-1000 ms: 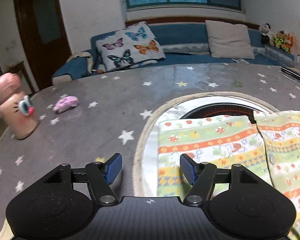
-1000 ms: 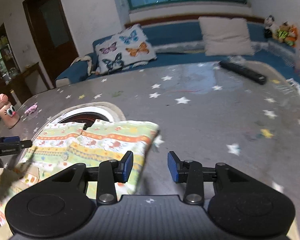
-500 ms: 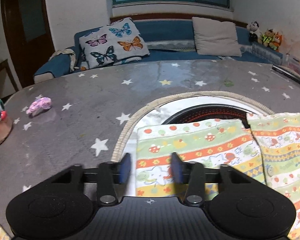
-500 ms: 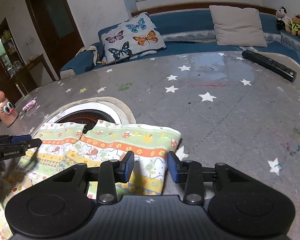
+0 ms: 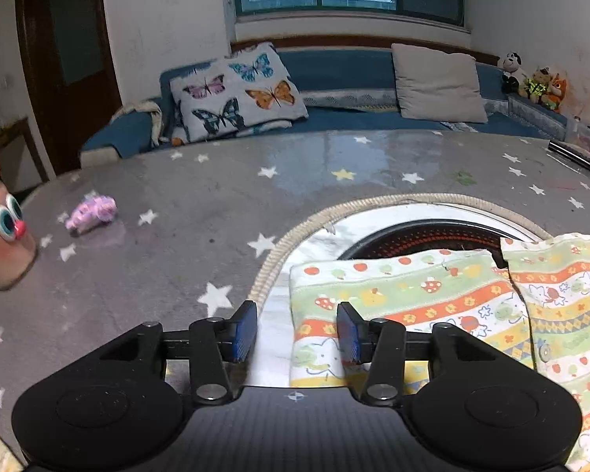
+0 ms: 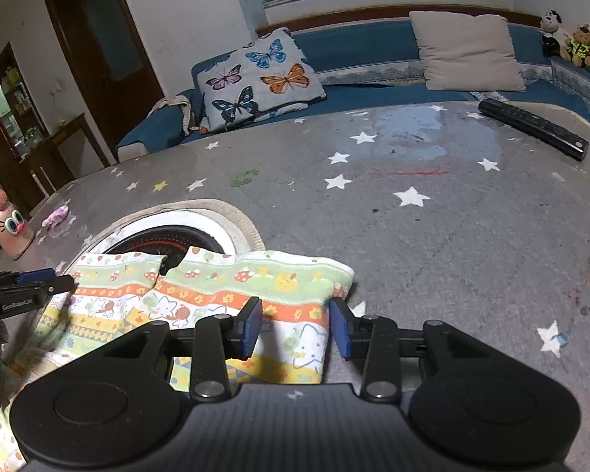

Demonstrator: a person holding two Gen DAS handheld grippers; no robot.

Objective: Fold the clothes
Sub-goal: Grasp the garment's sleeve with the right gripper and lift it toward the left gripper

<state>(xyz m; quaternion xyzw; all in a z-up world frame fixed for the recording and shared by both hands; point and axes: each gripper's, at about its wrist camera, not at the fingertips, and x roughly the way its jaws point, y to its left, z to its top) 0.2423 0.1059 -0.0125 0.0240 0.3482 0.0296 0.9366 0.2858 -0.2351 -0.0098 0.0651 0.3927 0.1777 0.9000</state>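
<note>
While both grippers gape, the garment [image 6: 232, 295] lies between the right gripper's fingers [image 6: 251, 326].

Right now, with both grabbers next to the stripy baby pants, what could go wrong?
1. Both grippers are open. The left gripper straddles only the pants' outer edge, so closing might pinch too little and slip.
2. The pants lie partly over the round burner set in the table; dragging could snag there.
3. The right gripper sits at the other edge; an uneven lift may make a crooked fold.
</note>
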